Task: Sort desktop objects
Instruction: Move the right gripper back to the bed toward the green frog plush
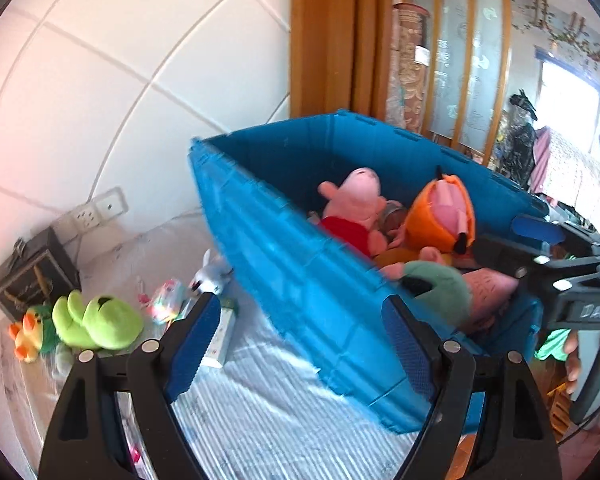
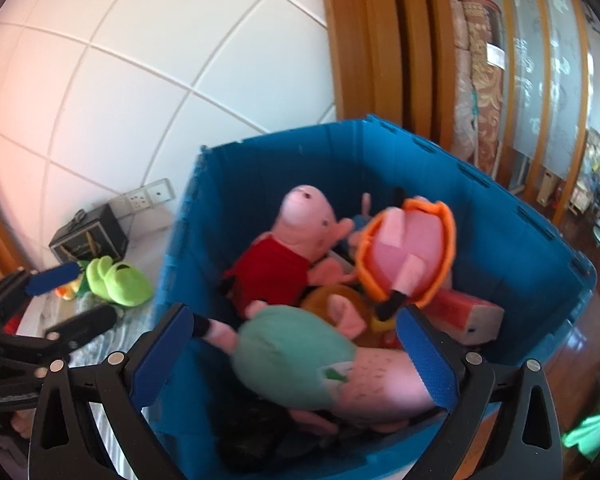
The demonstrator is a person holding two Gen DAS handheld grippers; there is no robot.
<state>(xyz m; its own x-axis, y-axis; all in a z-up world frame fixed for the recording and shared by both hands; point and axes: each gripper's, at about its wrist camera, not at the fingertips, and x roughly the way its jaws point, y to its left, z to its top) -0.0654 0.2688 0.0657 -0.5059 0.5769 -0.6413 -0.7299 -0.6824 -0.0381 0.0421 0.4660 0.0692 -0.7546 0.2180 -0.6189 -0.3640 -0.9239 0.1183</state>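
Blue bin [image 1: 284,264] walls are seen ahead of the left gripper [image 1: 300,344], whose jaws are spread wide and empty, its near wall blocking the way to the toys inside. Left of that gripper, a green plush [image 1: 100,320] and a black box [image 1: 32,272] lie on the counter [image 1: 268,412]. Below the right gripper [image 2: 296,356], also spread wide and empty, a pig plush [image 2: 284,248] is piled with others in the bin.
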